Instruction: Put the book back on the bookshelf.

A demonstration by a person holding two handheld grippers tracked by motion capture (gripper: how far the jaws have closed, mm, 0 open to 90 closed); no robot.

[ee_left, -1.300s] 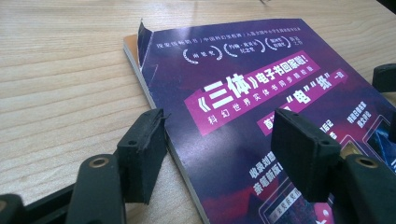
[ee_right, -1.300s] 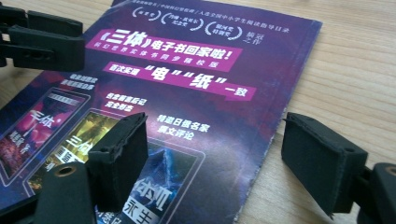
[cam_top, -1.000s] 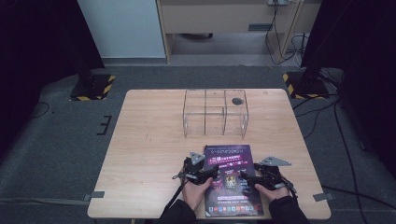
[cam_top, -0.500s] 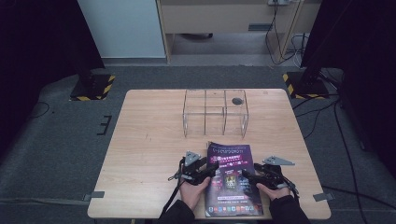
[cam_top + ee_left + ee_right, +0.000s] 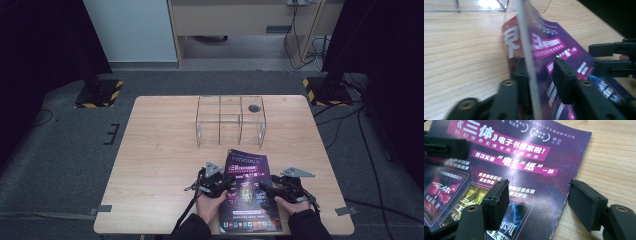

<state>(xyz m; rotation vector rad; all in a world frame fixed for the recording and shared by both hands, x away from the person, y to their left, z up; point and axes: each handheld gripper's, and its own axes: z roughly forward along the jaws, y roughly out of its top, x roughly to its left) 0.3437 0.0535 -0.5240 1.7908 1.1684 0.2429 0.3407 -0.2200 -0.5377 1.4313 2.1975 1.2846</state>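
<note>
The magazine lies at the bench's near edge. The left gripper has just been closing its jaws around the lifted cover edge; whether they pinch it cannot be told. The right gripper straddles the spine, jaws open. Best to pinch only the cover and steady the spine before turning.

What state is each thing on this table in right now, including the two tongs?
Magazine: closed, lying at the near table edge, left edge lifted.
Left tongs: just been closing, around the magazine's raised edge.
Right tongs: open, straddling the magazine's right edge, pads apart from it.
Clear rack: upright, compartments empty.
Table: bearing them all.
</note>
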